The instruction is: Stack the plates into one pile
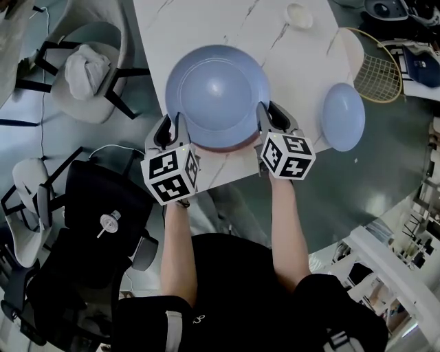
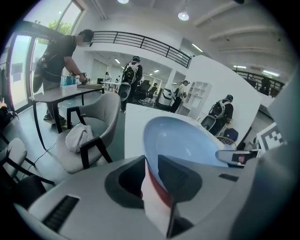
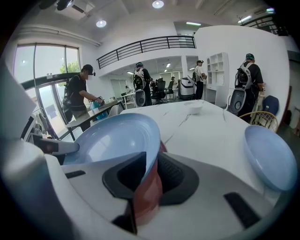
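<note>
A large light-blue plate [image 1: 216, 93] with a reddish-brown layer under its rim hangs over the near part of the white marble table [image 1: 295, 62]. My left gripper [image 1: 172, 127] is shut on its left rim and my right gripper [image 1: 271, 117] on its right rim. In the left gripper view the plate [image 2: 187, 140] runs edge-on between the jaws, and the right gripper view shows the plate [image 3: 117, 138] the same way. I cannot tell whether the red layer is the plate's underside or a second plate. A smaller blue plate [image 1: 342, 115] lies at the table's right edge, to the right of my right gripper.
A small white bowl [image 1: 299, 15] stands at the far end of the table. A grey chair with a white cloth [image 1: 86, 69] is left of the table, and a black office chair [image 1: 89, 227] is at my left. A racket [image 1: 377, 69] lies to the right. People stand in the background.
</note>
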Motion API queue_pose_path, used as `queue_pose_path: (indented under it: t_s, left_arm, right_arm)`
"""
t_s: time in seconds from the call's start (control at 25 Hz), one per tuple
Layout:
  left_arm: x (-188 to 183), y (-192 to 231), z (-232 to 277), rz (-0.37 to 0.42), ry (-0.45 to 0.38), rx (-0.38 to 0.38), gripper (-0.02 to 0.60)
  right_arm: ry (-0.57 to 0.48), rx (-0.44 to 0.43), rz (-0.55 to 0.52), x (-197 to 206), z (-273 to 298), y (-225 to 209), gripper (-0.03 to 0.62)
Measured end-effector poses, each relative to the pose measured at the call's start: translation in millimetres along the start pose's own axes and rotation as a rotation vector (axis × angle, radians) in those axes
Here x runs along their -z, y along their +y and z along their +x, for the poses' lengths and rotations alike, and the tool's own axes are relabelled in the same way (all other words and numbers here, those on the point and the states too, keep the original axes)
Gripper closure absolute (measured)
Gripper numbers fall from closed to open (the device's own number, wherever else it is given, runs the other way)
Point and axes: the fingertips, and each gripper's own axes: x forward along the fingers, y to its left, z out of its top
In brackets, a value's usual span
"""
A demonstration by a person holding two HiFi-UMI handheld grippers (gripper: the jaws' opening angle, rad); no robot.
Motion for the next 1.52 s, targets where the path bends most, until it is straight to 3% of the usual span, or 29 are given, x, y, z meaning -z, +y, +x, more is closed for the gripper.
queue_pose_path:
  t_s: [0.12,0.24,0.48,0.8,1.0,1.16,1.32,1.52]
  left_arm:
    - [11.2,-2.6,-4.7,0.002,0.014,0.011,0.48]
    - [18.7,-2.7,-5.1,0.052,0.027,-0.012,0.472]
    - [10.5,2.6,-10.2,0.073,-0.04,-0.043,0.466]
    - [22.3,12.5,-9.5,0.039,-0.002,-0.059,0.465]
    - [22.8,12.8,-8.5,0.076,0.021,-0.068,0.457]
    - [22.1,11.7,-7.7,0.046,0.023,-0.04,0.454]
    - [23.4,5.6,-4.0,0.107,0.039,-0.035,0.451]
    - [34.9,-2.0,3.7,0.1,0.087,-0.007,0.453]
  right_arm:
    - [0.004,0.003,0.003,10.3,-6.5,-1.9,0.508]
    - [-0.043,0.007,0.01,12.4,-10.9,-3.1,0.508]
    - [-0.133,0.058,-0.001,10.9,-21.3,-7.4,0.487]
    - [-0.1,0.059,0.023,24.7,-22.1,-13.8,0.488]
    - [-0.083,0.061,0.042,31.4,-21.5,-15.6,0.488]
    - [-0.072,0.052,0.057,37.1,-19.8,-14.3,0.487]
    - [-0.072,0.038,0.067,39.5,-17.8,-13.6,0.484]
    - [-0.047,0.01,0.087,44.7,-11.5,-8.8,0.458]
